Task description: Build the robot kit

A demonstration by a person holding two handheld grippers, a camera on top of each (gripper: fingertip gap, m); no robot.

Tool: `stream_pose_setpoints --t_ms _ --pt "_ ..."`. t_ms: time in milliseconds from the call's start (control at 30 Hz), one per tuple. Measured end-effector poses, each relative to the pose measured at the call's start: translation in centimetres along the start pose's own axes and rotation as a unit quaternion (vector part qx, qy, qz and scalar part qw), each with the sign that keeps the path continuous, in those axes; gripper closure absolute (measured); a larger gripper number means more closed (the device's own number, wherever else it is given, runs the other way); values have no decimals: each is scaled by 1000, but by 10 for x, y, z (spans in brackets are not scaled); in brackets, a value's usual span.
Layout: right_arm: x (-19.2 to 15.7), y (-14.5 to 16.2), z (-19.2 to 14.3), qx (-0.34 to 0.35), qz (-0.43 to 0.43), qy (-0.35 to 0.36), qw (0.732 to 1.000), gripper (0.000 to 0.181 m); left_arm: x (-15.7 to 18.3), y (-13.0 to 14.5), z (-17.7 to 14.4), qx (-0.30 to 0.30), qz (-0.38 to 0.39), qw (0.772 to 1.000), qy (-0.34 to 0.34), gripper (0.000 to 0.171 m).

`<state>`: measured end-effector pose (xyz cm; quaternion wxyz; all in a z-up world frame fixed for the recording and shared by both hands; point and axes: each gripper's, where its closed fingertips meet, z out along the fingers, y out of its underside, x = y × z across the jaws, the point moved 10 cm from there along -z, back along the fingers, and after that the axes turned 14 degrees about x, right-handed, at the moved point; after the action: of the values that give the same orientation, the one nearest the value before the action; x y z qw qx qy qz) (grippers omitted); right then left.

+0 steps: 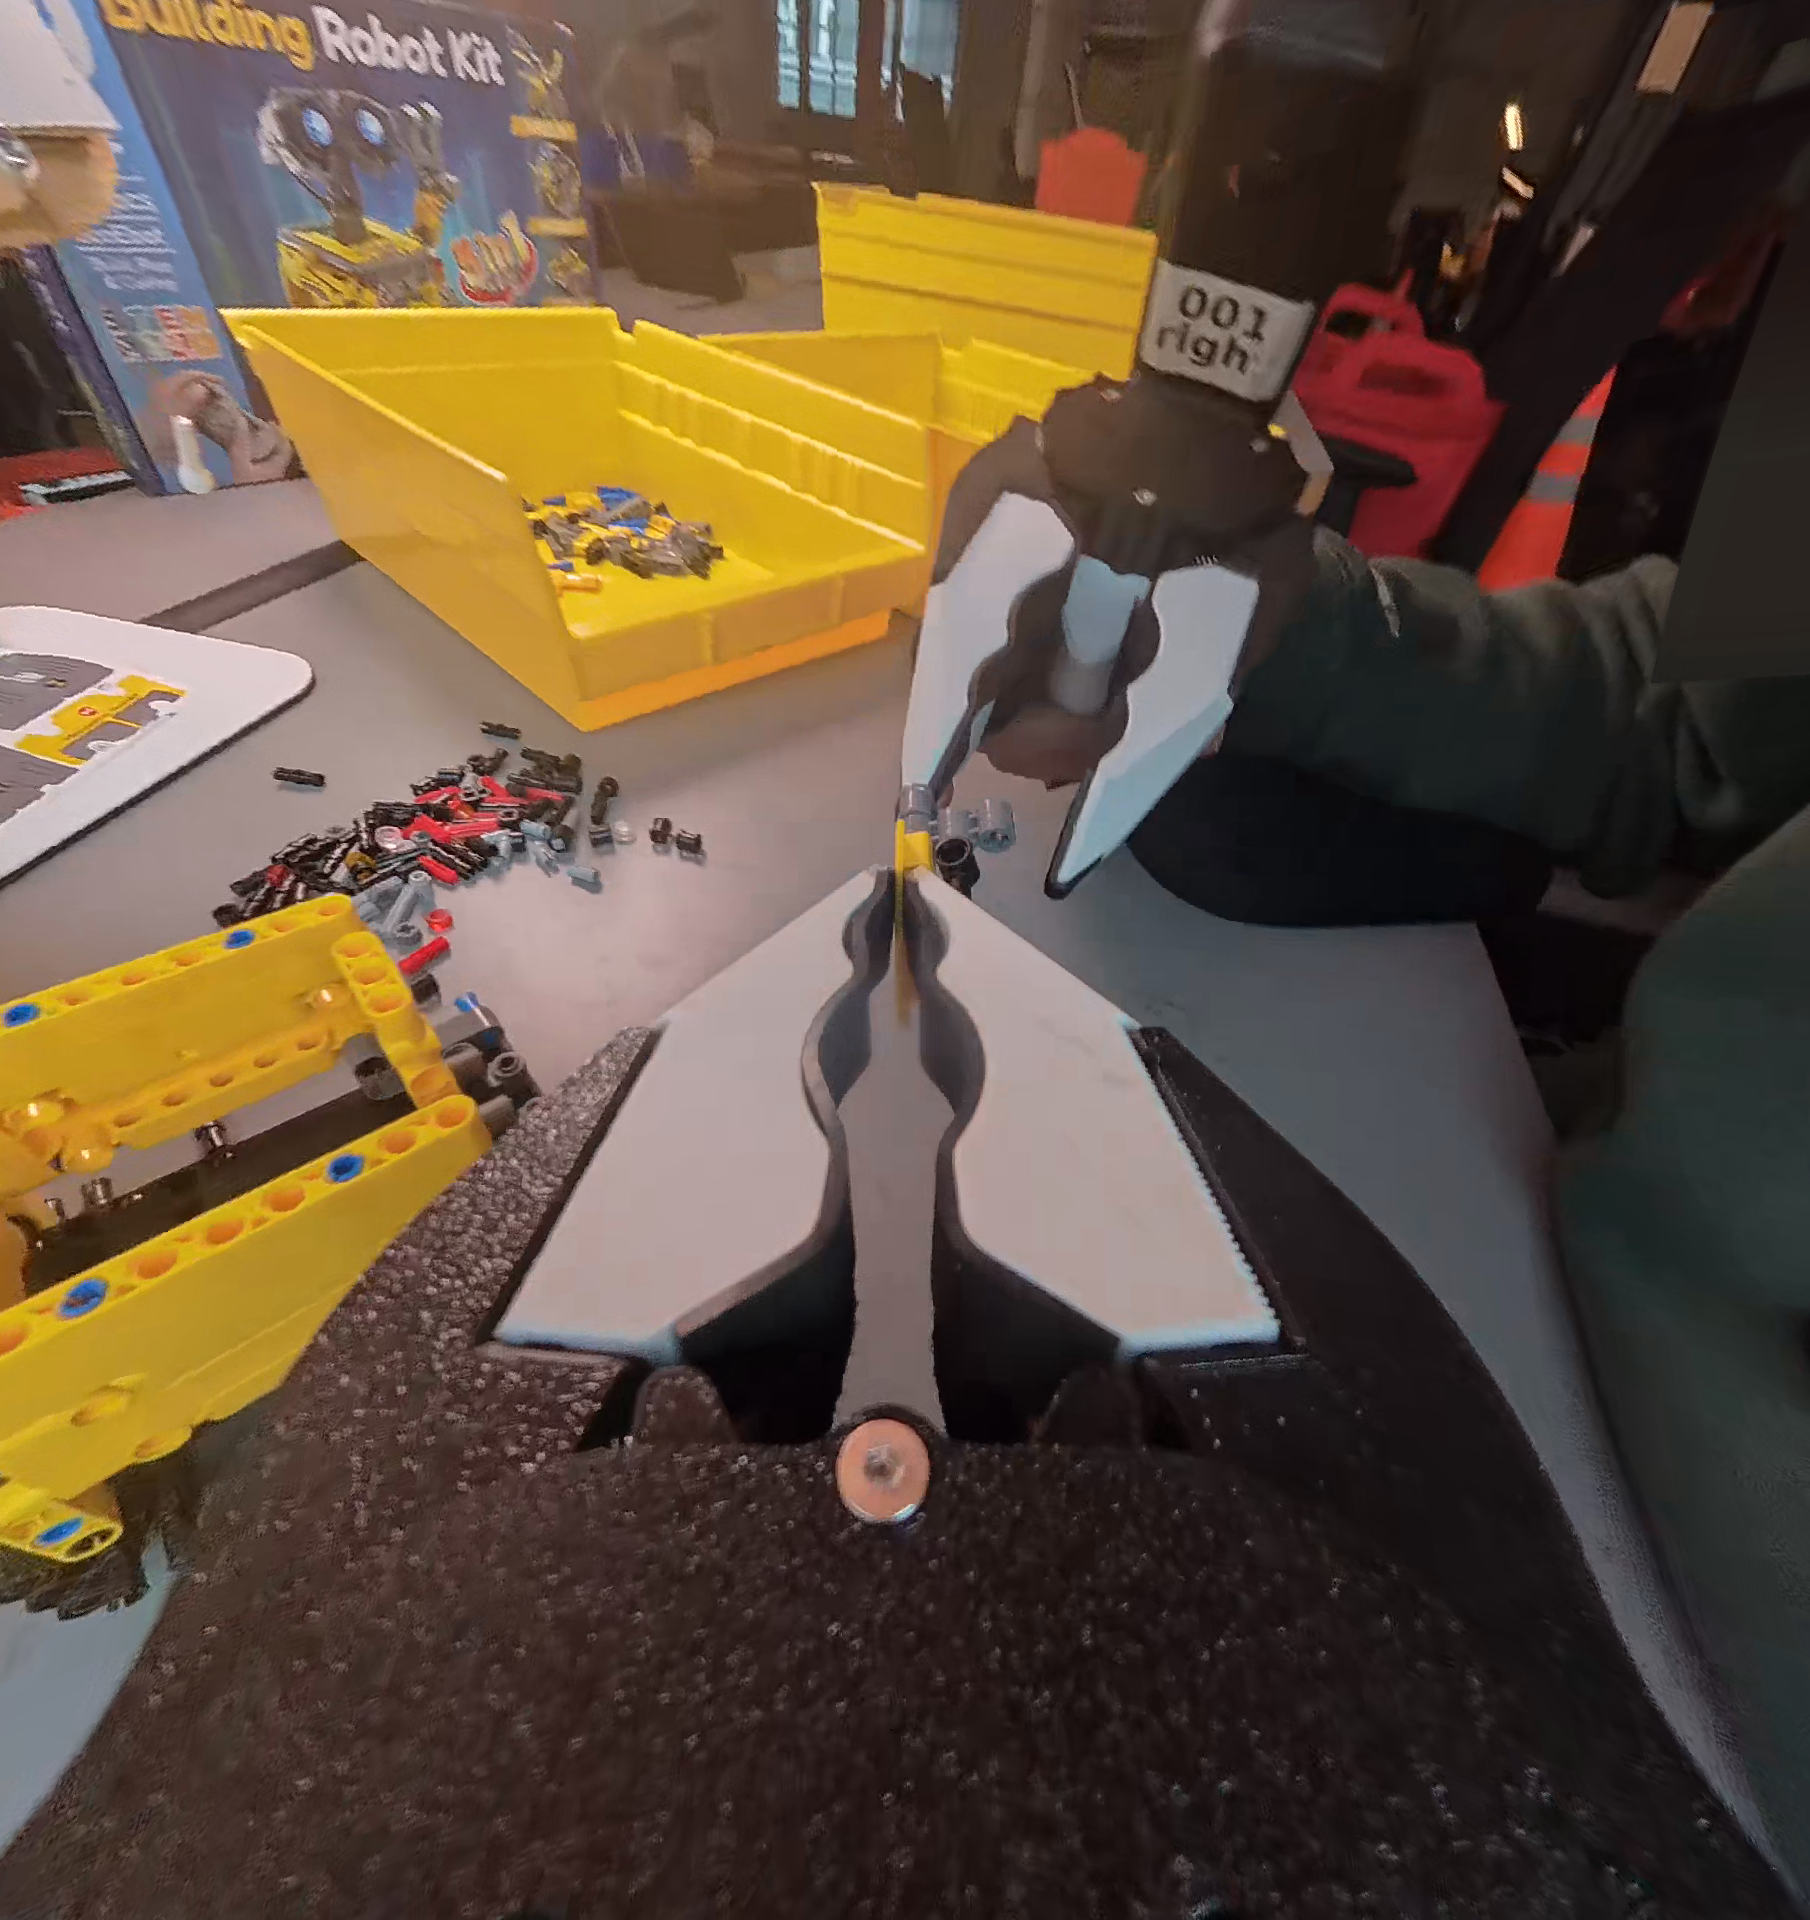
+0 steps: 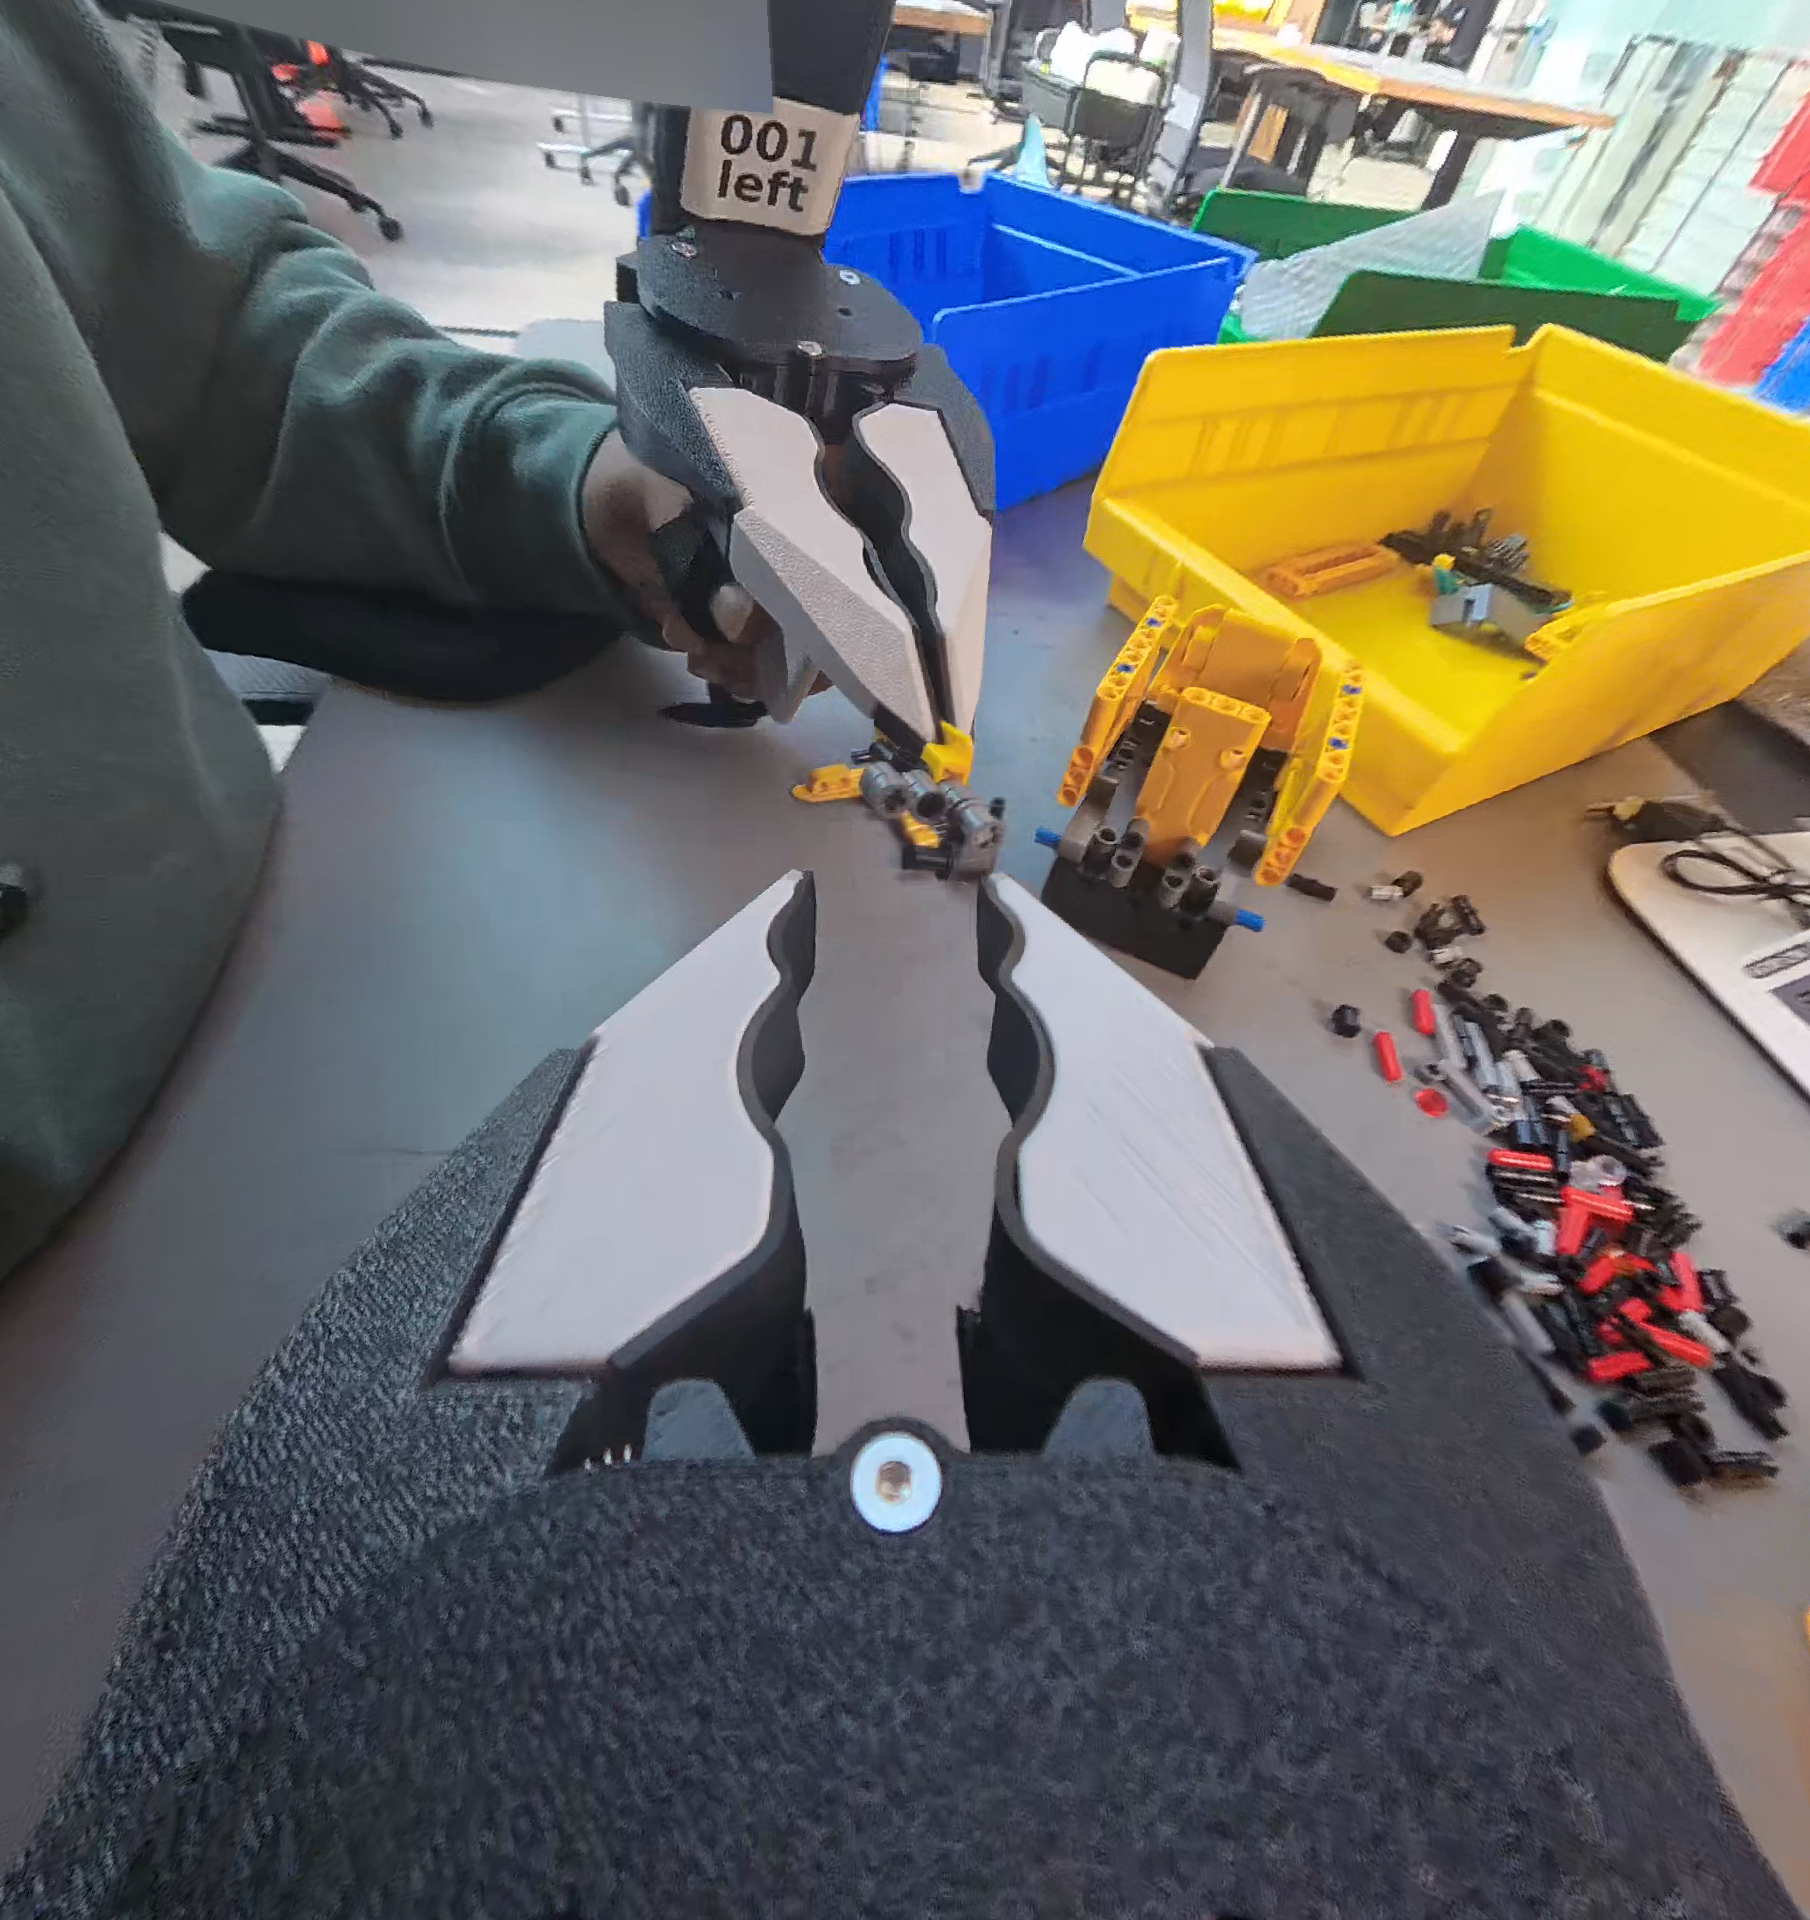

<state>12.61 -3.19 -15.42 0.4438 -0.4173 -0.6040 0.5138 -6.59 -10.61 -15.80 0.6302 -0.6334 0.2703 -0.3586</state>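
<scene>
Yellow plastic shows between the left gripper (image 1: 903,883)'s jaws, which pinch a small yellow piece (image 1: 911,854) at their tips, centre of the left wrist view. A steady, level hold would keep it from twisting. The right gripper (image 2: 896,883) has its jaws spread and empty, just short of the grey connector cluster (image 2: 932,816) on the grey worktop (image 2: 527,935). A yellow model (image 2: 1207,748) stands right of centre.

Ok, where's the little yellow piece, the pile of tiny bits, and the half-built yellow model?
yellow piece (image 1: 913,850), left wrist view, its exposed end.
pile of small parts (image 2: 1597,1236), right wrist view, pile's middle.
half-built yellow model (image 2: 1207,748), right wrist view, central yellow panel.
</scene>
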Motion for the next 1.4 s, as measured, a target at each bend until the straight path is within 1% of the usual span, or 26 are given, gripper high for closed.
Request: stream_pose_setpoints --t_ms 67,133,233,300,367,500,600,700,767,833,933,1067,1167,1233,1333,1400 --pt "-1 -4 7 10 -59 59 996 151 -6 -2 -2 33 -45 998 -14 171" --pt "-3 -9 14 26 -111 121 986 151 -11 -2 -3 68 -100 992 -25 171" --pt "-10 -13 25 21 -182 177 967 150 -19 -1 -5 119 -198 973 -28 171" --pt "-12 -14 29 16 -206 199 958 149 -23 1 -5 137 -247 959 -23 171" --pt "-13 -15 30 23 -207 210 955 150 -24 4 -5 147 -282 948 -16 171" --pt "-14 -17 31 25 -220 228 948 152 -22 8 -2 143 -316 938 -13 171" --pt "-14 -15 32 18 -222 218 950 154 -23 11 -2 143 -343 928 -9 171" --pt "-12 -13 30 23 -208 208 956 155 -25 16 0 142 -393 908 9 171" --pt "-10 -13 28 36 -184 192 963 155 -26 19 1 140 -429 892 30 171" --pt "-8 -12 24 44 -155 169 972 155 -25 21 2 131 -446 884 45 171" --pt "-10 -15 20 63 -147 151 976 155 -22 20 3 129 -456 878 71 170" --pt "-13 -19 18 84 -140 137 977 155 -18 16 3 130 -454 876 95 171" --pt "-14 -20 17 92 -136 128 978 156 -16 14 3 128 -447 879 103 171" --pt "-14 -22 17 103 -124 122 979 156 -16 13 3 131 -456 873 113 171" --pt "-15 -22 16 101 -125 112 981 159 -15 14 3 125 -457 873 120 171" --pt "-16 -23 14 111 -114 103 982 160 -13 14 3 125 -461 869 131 171"
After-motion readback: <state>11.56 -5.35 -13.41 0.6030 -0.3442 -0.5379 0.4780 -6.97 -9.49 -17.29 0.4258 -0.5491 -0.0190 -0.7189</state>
